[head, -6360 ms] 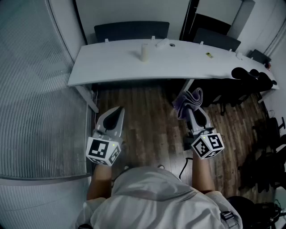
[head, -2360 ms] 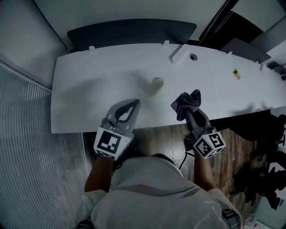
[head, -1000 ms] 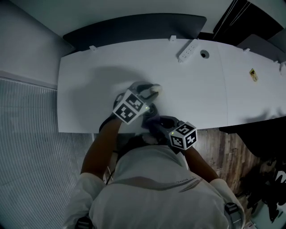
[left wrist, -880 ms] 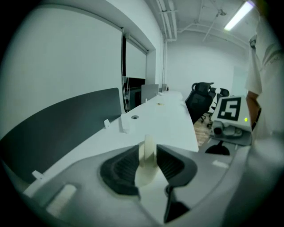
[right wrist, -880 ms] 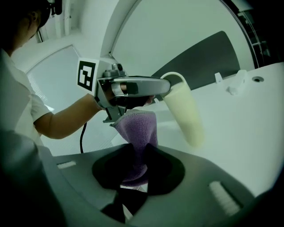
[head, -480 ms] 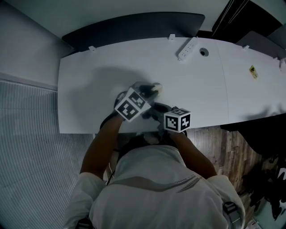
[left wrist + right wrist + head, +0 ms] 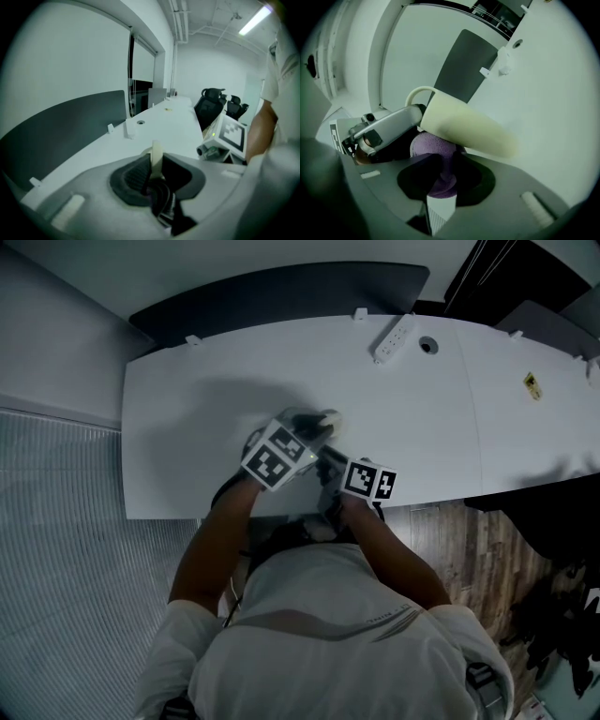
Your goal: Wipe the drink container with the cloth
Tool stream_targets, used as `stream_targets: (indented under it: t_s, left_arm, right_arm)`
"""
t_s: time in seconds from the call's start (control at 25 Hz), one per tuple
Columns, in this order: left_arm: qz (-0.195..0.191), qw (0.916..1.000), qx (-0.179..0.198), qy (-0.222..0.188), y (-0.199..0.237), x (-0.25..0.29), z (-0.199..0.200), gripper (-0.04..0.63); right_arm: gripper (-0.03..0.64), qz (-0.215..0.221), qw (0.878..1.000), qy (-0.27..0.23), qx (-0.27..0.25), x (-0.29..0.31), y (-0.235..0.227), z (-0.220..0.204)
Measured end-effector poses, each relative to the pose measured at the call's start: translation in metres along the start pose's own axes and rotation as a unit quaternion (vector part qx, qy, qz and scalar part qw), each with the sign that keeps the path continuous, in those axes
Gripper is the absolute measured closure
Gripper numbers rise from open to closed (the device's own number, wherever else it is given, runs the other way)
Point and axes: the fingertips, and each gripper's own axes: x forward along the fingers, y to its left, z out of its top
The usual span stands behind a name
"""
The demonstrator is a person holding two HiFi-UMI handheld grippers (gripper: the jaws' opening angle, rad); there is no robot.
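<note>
A cream drink cup (image 7: 330,419) is on the white table (image 7: 187,409) near its front edge. My left gripper (image 7: 317,430) reaches it from the left. Its jaws have just been closing, and they now pinch the cup's thin rim wall (image 7: 156,157) between the pads. In the right gripper view the cup (image 7: 464,126) fills the middle, held at its rim by the left gripper (image 7: 389,124). My right gripper (image 7: 443,173) is shut on a bunched purple cloth (image 7: 436,152) that presses against the cup's side. Whether the cup's base touches the table I cannot tell.
A white power strip (image 7: 392,337) and a round cable hole (image 7: 428,346) lie at the table's far right. A dark partition panel (image 7: 281,292) runs along the back edge. Black office chairs (image 7: 220,101) stand beyond the table's end. Wood floor (image 7: 469,540) shows in front.
The right gripper has moved up and left to the cup and rolled, bringing the cloth against it. The left gripper has stayed at the cup.
</note>
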Motion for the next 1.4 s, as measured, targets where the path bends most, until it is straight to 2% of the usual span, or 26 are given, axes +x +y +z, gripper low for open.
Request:
stream_targets:
  t_s: [0.16,0.36,0.48,0.64,0.84,1.0,1.16,1.24,1.32,1.4]
  left_arm:
    - [-0.001,1.0000,-0.001,0.003,0.002,0.002,-0.004,0.520]
    - [-0.001,1.0000,-0.007,0.004,0.000,-0.001,-0.004,0.520]
    - [0.000,1.0000,-0.008,0.004,0.001,0.001,-0.004,0.520]
    - [0.006,0.9999,-0.009,0.007,0.003,0.000,-0.006,0.520]
    - [0.007,0.9999,-0.011,0.005,0.002,0.002,-0.006,0.520]
    - [0.000,1.0000,-0.010,0.002,0.002,0.000,-0.003,0.518]
    - [0.001,0.9999,-0.010,0.002,0.001,0.001,-0.003,0.518]
    - [0.001,0.9999,-0.013,0.003,0.000,0.001,-0.003,0.520]
    - [0.000,0.9999,-0.014,0.003,0.002,0.001,-0.002,0.518]
    - [0.000,0.9999,-0.015,0.005,0.003,0.001,-0.002,0.518]
  right_arm:
    - [0.525,-0.042,0.999,0.000,0.027,0.007,-0.028,-0.009]
    - [0.523,-0.107,0.994,0.038,0.004,0.011,-0.067,-0.027]
    - [0.523,-0.122,0.991,0.046,0.004,0.012,-0.080,-0.030]
    - [0.520,-0.101,0.993,0.048,0.048,0.014,-0.081,-0.038]
    - [0.523,-0.062,0.995,0.064,0.050,-0.030,-0.051,-0.054]
    - [0.526,-0.040,0.997,-0.016,0.069,-0.080,-0.027,-0.032]
    - [0.528,-0.009,0.991,-0.105,0.084,-0.099,-0.005,0.005]
    - [0.528,0.010,0.989,-0.123,0.085,-0.096,0.006,0.018]
    - [0.528,-0.001,0.987,-0.123,0.099,-0.090,0.004,0.021]
    - [0.528,0.020,0.987,-0.120,0.101,-0.077,0.006,0.026]
